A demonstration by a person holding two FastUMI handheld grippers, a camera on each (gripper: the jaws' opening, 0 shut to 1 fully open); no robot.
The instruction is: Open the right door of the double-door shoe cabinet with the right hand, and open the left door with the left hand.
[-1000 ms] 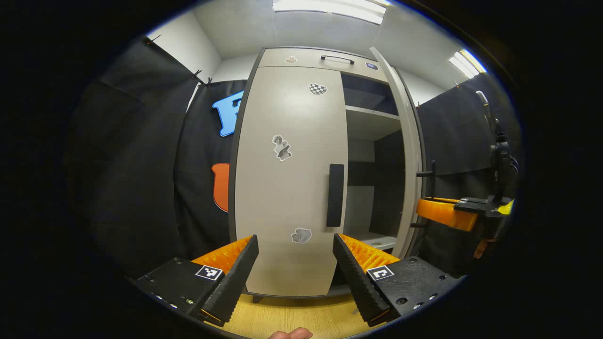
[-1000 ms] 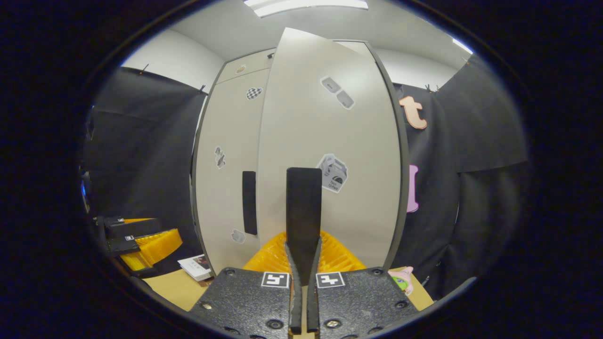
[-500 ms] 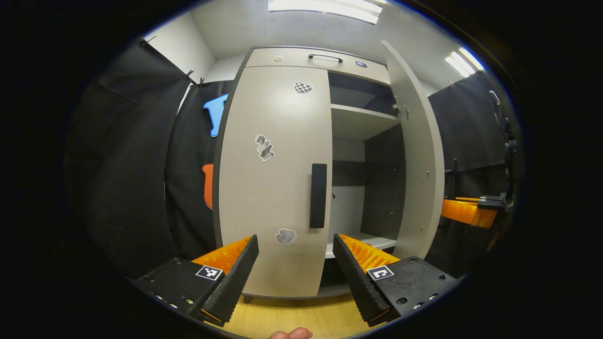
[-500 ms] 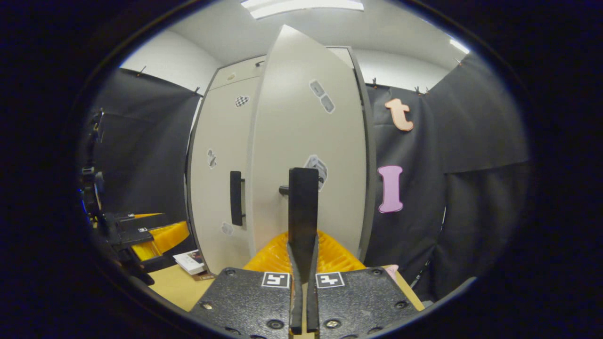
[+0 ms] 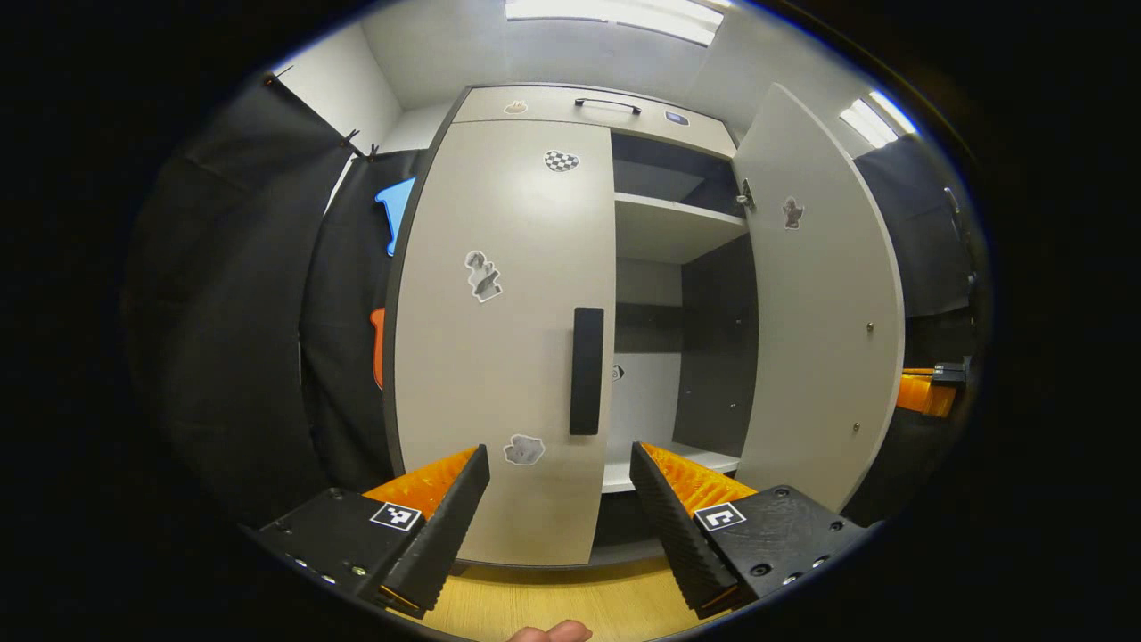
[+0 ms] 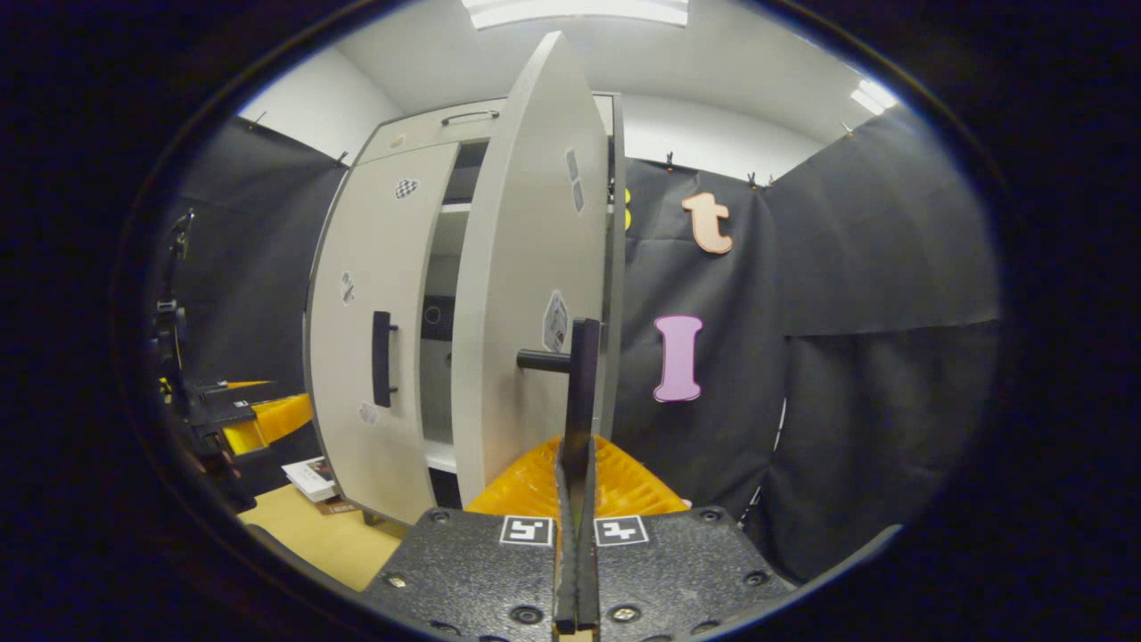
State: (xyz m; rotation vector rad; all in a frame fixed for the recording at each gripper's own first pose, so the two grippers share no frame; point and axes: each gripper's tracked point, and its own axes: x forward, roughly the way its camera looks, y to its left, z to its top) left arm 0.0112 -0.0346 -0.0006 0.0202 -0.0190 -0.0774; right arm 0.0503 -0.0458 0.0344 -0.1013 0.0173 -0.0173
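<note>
upright still, right door handle (image 6: pixel 584 374) pinched by right hand-held gripper (image 6: pixel 578 464); left hand-held gripper (image 5: pixel 560 499) spread

The beige shoe cabinet (image 5: pixel 570 100) stands upright. Its right door (image 5: pixel 820 303) is open wide; its left door (image 5: pixel 499 330) is closed

Right gripper (image 6: pixel 578 464) clamped on black handle (image 6: pixel 584 392) of swung-open right door (image 6: pixel 526 294); left door (image 6: pixel 374 294) closed; left gripper (image 6: pixel 254 419) far left
</note>
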